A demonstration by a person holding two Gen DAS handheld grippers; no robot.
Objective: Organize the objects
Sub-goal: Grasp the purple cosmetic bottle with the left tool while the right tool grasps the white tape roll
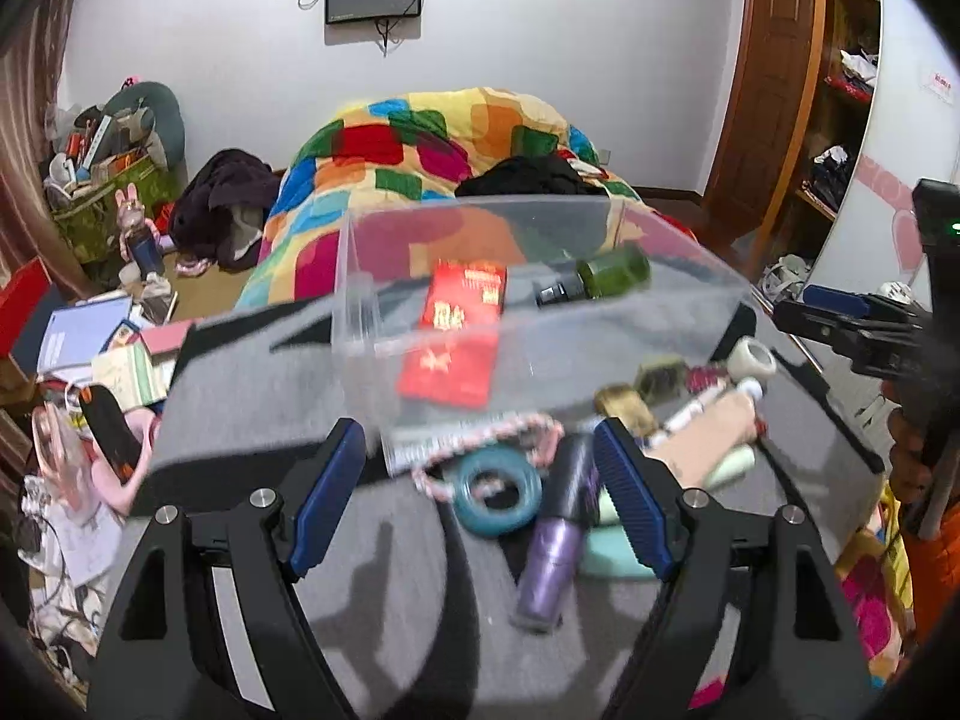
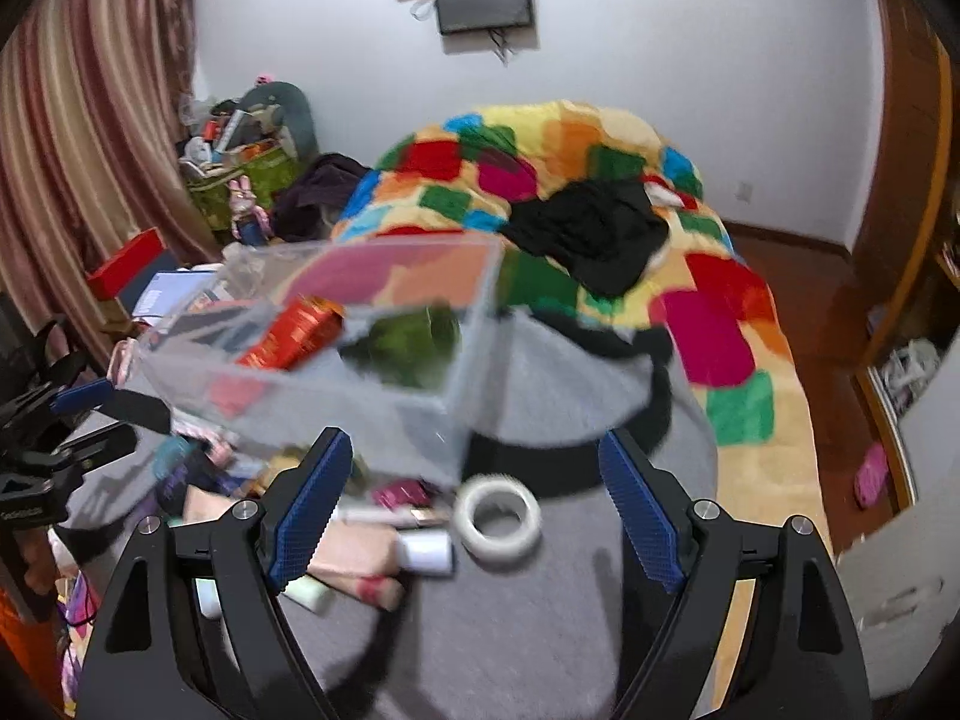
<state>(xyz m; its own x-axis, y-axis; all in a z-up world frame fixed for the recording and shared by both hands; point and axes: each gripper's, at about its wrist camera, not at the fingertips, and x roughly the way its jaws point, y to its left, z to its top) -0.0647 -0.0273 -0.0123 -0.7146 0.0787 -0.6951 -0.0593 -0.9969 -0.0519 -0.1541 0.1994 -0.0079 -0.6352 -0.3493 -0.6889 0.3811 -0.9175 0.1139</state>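
Both tongs are hanging released over a grey cloth (image 1: 252, 384). The left tongs (image 1: 480, 498) are gaping around a teal ring (image 1: 495, 495) and a purple tube (image 1: 549, 564); the right tongs (image 2: 474, 501) are framing a white tape roll (image 2: 497, 517). Just beyond both, a clear plastic box (image 1: 360, 312) is sitting, holding a red packet (image 1: 462, 324) and a green bottle (image 1: 612, 273), blurred, before a patchwork blanket (image 2: 714, 330).

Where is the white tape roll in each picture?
Left wrist view: the tape roll lies right of centre, beside the clear box's right end.
Right wrist view: the tape roll lies low in the middle, between the open right gripper's fingers, untouched.
Shared landmark: the clear box.
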